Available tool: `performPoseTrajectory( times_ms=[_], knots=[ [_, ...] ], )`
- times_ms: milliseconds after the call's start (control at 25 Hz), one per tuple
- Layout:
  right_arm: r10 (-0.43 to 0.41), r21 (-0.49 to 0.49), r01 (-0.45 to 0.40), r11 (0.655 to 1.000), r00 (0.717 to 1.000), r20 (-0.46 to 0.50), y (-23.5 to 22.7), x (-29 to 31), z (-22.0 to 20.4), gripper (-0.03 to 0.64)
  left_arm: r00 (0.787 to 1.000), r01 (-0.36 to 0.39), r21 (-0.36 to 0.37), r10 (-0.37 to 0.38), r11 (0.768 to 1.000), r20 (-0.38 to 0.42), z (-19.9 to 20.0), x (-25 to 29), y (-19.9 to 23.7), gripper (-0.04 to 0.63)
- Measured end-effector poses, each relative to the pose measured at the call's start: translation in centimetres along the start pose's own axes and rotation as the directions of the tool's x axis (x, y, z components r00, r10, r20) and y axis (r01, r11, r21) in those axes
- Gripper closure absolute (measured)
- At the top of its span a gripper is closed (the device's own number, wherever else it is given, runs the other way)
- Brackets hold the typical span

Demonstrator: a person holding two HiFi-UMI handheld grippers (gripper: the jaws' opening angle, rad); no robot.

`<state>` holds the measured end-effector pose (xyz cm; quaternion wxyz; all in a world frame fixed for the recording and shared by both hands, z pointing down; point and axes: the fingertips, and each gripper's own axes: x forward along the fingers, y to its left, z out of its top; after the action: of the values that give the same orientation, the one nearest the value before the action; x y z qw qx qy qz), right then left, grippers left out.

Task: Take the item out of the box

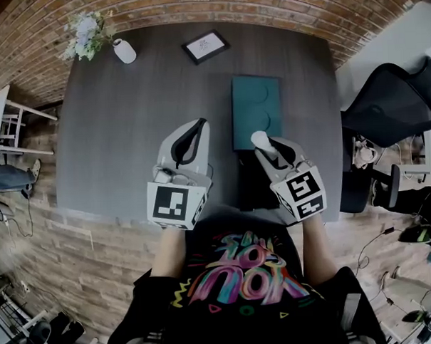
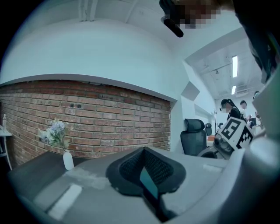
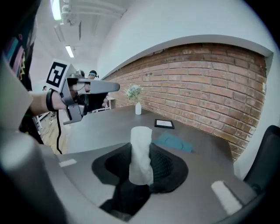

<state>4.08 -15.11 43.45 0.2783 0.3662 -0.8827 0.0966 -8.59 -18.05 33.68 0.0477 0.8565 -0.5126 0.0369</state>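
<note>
The flat teal box (image 1: 255,105) lies on the dark table (image 1: 128,136), just beyond both grippers; it also appears past the jaws in the right gripper view as the teal box (image 3: 174,142). My right gripper (image 1: 262,141) is held near the table's front edge, shut on a white rolled item (image 3: 141,148) that stands upright between its black pads (image 3: 168,168). The item's white tip (image 1: 260,138) shows in the head view. My left gripper (image 1: 192,136) hovers left of the box. Its jaws are together in the left gripper view (image 2: 143,168), with only a thin teal sliver showing between them.
A white vase with flowers (image 1: 123,50) and a small framed picture (image 1: 205,46) stand at the table's far edge by the brick wall (image 1: 215,7). A black office chair (image 1: 394,103) is to the right. People stand in the background (image 2: 229,109).
</note>
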Motion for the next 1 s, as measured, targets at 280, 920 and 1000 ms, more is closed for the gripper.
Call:
performPoseTrajectory(
  times_ms=[280,920,1000],
  knots=[
    [-0.064,-0.018,0.067,0.998,0.987,0.145,-1.1,-1.2,3.5,0.488,1.0,-0.003,-0.004,0.003,1.0,-0.006,-0.1,-0.4,-0.1,0.595],
    [-0.164,0.022,0.167,0.986,0.923,0.349,-2.7,-5.6,6.6,0.491,0.999,0.022,-0.027,-0.022,0.999,-0.023,-0.7,-0.1,-1.1,0.595],
    [-0.17,0.039,0.167,0.985,0.922,0.349,-2.9,-5.8,6.3,0.491,0.999,0.025,-0.026,-0.025,0.999,-0.027,-0.8,-0.1,-1.2,0.595]
  ],
)
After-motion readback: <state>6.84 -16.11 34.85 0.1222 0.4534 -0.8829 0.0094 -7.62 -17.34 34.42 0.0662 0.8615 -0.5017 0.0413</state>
